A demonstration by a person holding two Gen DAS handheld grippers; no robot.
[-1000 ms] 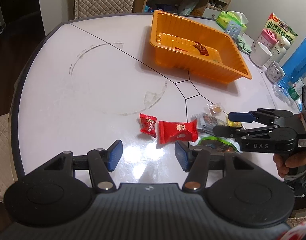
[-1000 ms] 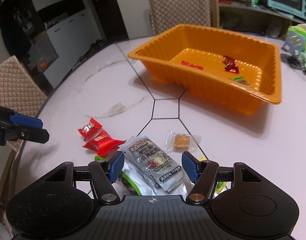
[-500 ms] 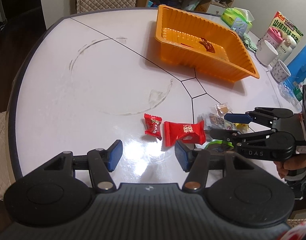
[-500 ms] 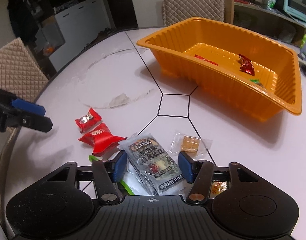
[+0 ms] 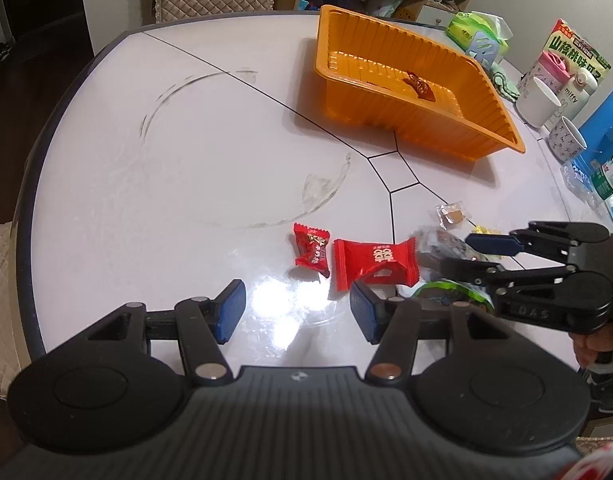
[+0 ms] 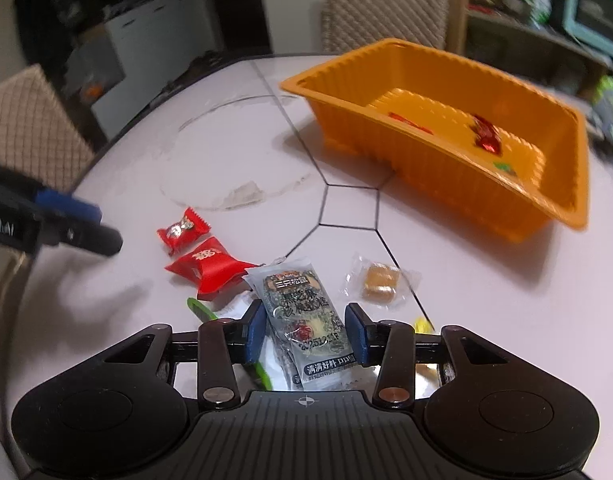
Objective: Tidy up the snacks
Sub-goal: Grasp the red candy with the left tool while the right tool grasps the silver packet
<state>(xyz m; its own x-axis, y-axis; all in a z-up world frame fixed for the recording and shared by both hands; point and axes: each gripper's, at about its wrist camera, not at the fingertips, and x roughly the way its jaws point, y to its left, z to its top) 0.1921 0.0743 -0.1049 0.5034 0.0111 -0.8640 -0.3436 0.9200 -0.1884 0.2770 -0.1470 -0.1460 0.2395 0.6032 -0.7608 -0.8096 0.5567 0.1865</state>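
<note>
The right tool [image 6: 304,334], jaws apart, straddles the grey packet [image 6: 302,320] lying on the desk [image 5: 186,184] atop other snacks, so closing may pinch the green wrapper [image 6: 200,310] too; the left tool [image 5: 296,312] hangs open, idle.

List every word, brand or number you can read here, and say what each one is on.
"三只松鼠": grey packet between the right gripper's pads.
"满满好料": same packet, lower band.
"2025...": date stamp on it, end unclear.
"山核桃味瓜子": green bag.
"miffy": white bottle.
"DAS": right gripper, seen from the left wrist.
Big red candy and small red candy: print too blurred.
</note>
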